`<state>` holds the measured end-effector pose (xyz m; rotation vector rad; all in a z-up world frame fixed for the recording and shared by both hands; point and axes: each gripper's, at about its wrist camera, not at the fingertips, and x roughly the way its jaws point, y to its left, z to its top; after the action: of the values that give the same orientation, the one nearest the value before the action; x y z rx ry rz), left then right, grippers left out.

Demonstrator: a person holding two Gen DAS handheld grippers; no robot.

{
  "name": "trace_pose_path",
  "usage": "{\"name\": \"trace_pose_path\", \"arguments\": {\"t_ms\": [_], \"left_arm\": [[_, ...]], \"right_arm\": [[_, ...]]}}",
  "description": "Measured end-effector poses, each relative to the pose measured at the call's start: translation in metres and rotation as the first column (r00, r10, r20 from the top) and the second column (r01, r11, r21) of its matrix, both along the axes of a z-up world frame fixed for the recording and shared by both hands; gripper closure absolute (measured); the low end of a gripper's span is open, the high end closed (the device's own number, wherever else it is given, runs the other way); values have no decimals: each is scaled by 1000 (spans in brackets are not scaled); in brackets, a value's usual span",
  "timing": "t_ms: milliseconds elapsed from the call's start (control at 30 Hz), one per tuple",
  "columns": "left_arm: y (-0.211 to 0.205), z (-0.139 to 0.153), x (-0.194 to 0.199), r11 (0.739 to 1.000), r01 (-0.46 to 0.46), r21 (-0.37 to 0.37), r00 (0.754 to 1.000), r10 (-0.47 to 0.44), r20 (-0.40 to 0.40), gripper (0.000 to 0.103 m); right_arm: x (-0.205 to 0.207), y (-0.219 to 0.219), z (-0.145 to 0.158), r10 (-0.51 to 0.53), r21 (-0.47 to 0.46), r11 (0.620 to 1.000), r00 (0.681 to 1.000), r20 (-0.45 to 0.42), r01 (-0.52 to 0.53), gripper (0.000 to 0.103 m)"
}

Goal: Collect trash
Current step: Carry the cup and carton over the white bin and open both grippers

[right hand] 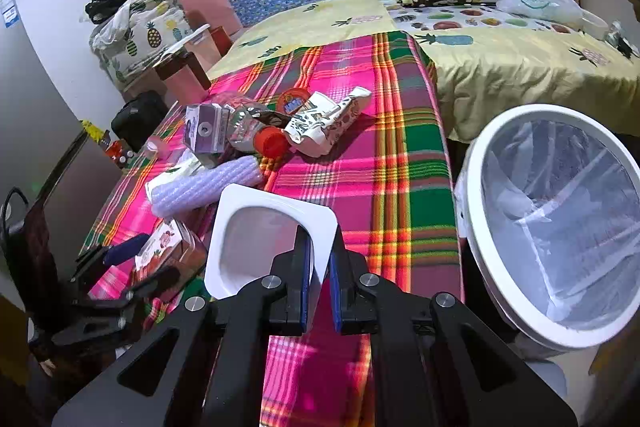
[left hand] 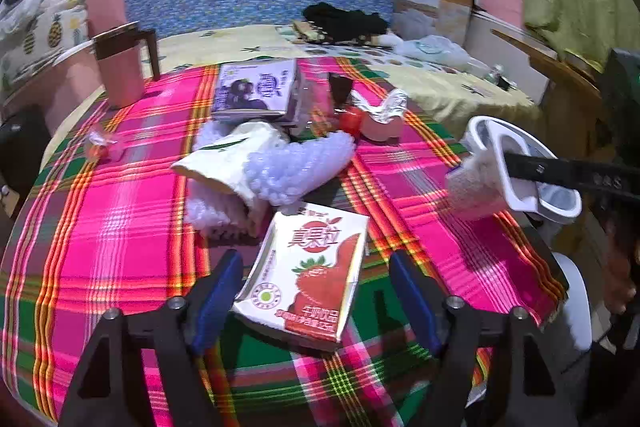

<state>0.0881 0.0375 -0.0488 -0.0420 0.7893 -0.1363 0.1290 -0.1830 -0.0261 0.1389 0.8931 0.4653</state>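
Note:
A strawberry milk carton (left hand: pixel 308 279) lies flat on the plaid cloth (left hand: pixel 100 227), between the fingers of my left gripper (left hand: pixel 316 259). That gripper is open, and its blue pads (left hand: pixel 216 291) stand clear of the carton on both sides. My right gripper (right hand: pixel 320 243) is shut on the rim of a white plastic cup (right hand: pixel 276 195), held above the cloth's right part. The same cup (left hand: pixel 524 163) shows at the right of the left wrist view. A white bin (right hand: pixel 492 267) with a clear liner stands just right of the table.
Piled mid-table are a purple carton (left hand: pixel 256 91), bubble wrap (left hand: pixel 296 167), a white paper cup (left hand: pixel 224 163), a red cap (left hand: pixel 350 119) and a crumpled wrapper (left hand: pixel 384 107). A pink jug (left hand: pixel 120 71) stands far left. Behind is a bed (right hand: pixel 500 67).

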Motion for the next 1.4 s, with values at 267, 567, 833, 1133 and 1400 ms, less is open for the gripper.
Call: {"name": "trace_pose_path", "arguments": {"t_ms": [267, 567, 833, 1133, 1400], "left_arm": [[-7, 7, -8, 998, -50, -24, 999, 50, -11, 50], [-37, 27, -13, 999, -10, -38, 999, 11, 35, 51], [-73, 41, 3, 996, 68, -50, 996, -64, 66, 51], [-139, 52, 39, 976, 211, -57, 974, -205, 98, 51], [-189, 43, 73, 948, 311, -62, 948, -306, 82, 51]], "right_arm": [[-13, -15, 6, -35, 0, 999, 999, 25, 35, 95], [-22, -42, 12, -96, 10, 995, 994, 57, 96, 95], [-21, -66, 12, -158, 9, 987, 985, 71, 158, 95], [-18, -100, 10, -253, -27, 966, 964, 83, 256, 95], [-11, -133, -2, -345, -85, 933, 936, 67, 349, 95]]}}
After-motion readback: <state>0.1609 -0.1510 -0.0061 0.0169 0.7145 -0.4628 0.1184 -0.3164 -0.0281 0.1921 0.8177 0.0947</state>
